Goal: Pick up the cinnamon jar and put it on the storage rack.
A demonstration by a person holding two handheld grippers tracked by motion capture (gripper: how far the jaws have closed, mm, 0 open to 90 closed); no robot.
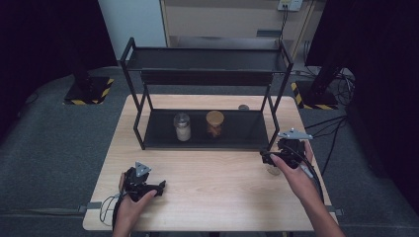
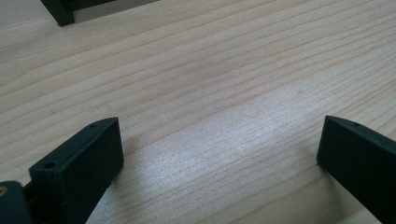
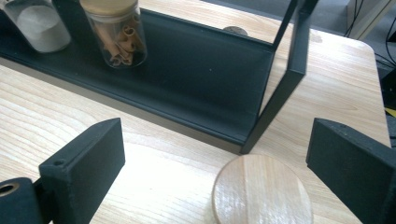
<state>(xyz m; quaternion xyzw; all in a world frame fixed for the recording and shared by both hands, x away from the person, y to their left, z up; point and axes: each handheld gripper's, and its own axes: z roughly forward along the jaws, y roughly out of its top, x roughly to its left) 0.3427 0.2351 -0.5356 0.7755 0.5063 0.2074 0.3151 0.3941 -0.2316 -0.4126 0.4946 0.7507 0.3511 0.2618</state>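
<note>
A: Which object is in hand, and where does it stand?

B: A jar with a round wooden lid (image 3: 262, 190) stands on the table (image 1: 207, 197), just in front of the rack's (image 1: 205, 94) right front leg and near the table's right edge. In the right gripper view the lid lies low between the two black jaws of the right gripper (image 1: 271, 159); the jaws stand wide apart and neither pad touches it.

A: How does it look?

B: The lid is pale wood with a fine grain, seen from above as a flat disc. In the high view the jar shows as a small pale shape under the right hand (image 1: 294, 173), and its contents cannot be told.

A: What room surrounds it?

B: Bare tabletop spreads to the left of the jar. Behind it, the black lip of the rack's lower shelf runs close by.

A: What do the other views add?

B: The right gripper view shows a jar of cinnamon sticks (image 3: 114, 32) and a jar of white powder (image 3: 37, 23) standing upright side by side on that shelf. The high view shows the left gripper (image 1: 159, 187) well apart, near the table's front left. The left gripper view shows its jaws spread wide over bare wood, with nothing between them.
</note>
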